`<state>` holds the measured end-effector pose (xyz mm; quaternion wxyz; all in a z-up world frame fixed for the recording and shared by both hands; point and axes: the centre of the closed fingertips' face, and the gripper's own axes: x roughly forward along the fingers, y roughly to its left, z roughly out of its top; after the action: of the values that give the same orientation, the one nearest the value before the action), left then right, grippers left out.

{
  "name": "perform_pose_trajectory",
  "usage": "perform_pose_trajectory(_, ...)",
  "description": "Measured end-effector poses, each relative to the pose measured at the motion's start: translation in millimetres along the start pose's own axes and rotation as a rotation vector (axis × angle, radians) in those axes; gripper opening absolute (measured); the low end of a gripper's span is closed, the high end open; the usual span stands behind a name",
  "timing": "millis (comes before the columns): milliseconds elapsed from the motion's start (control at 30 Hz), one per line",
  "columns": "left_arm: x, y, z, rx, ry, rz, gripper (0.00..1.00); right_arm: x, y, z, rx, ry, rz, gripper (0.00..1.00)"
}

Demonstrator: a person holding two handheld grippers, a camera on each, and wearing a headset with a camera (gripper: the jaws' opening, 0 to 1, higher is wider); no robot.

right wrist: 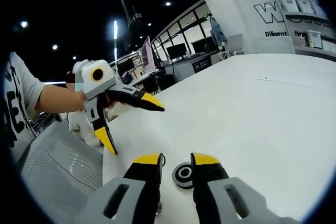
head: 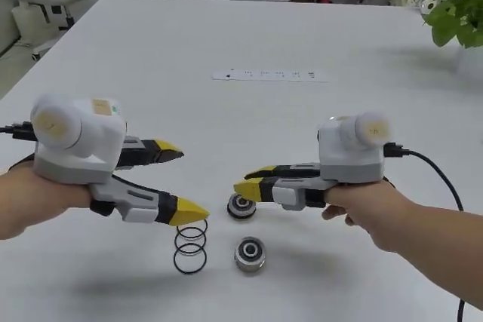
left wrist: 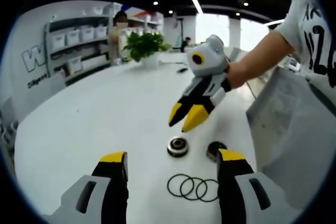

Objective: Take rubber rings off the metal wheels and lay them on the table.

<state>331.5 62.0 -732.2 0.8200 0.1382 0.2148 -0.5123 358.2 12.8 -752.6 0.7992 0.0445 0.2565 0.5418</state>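
The left hand-held gripper (head: 181,182) hovers above the white table (head: 249,43) with its yellow-tipped jaws spread wide and nothing between them; in the left gripper view (left wrist: 172,156) the same jaws frame the work from either side. The right hand-held gripper (head: 249,181) is held low on the other side, pointing toward the left one; its jaws stand a narrow gap apart and grip nothing, as the right gripper view (right wrist: 176,158) shows.

Three black rubber rings (head: 190,246) lie flat on the table in a short overlapping row, just under the lower jaw tip of the left hand-held gripper; in the left gripper view the rings (left wrist: 192,187) sit between that gripper's jaws. Two metal wheels rest on the table just beside the rings; the far wheel (head: 241,207) lies right under the right hand-held gripper's tips, and the near wheel (head: 250,254) sits closer to the person, apart from the first. In the left gripper view the far wheel (left wrist: 178,146) is in plain sight below the right hand-held gripper (left wrist: 185,119); the near wheel (left wrist: 215,149) is partly hidden by a jaw. In the right gripper view one wheel (right wrist: 184,174) shows in the gap between the jaws, with the left hand-held gripper (right wrist: 136,129) gaping beyond it. Whether either wheel carries a ring I cannot tell.

A potted plant (head: 453,5) stands at the table's far corner; a white strip (head: 268,75) lies mid-table.
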Motion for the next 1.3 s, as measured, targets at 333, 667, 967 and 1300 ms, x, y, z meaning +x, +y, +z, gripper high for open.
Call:
perform_pose_trajectory(333, 16.5, -3.1, -1.7, -0.001, 0.013, -0.026, 0.66, -13.4, -14.1, -15.8, -0.016, 0.032, -0.034, 0.19)
perform_pose_trajectory(667, 30.7, -4.0, -5.2, -0.01, 0.022, -0.041, 0.59, -11.5, -17.8, -37.3, -0.049, 0.074, -0.037, 0.2)
perform_pose_trajectory(967, 44.2, -7.8, -9.2, -0.024, 0.034, -0.057, 0.55, -3.2, -16.0, -48.7, -0.11, 0.102, -0.027, 0.19)
perform_pose_trajectory(1300, 55.5, -10.8, -14.4, -0.024, 0.052, -0.073, 0.47, 5.3, -13.2, -54.5, -0.14, 0.115, -0.014, 0.18)
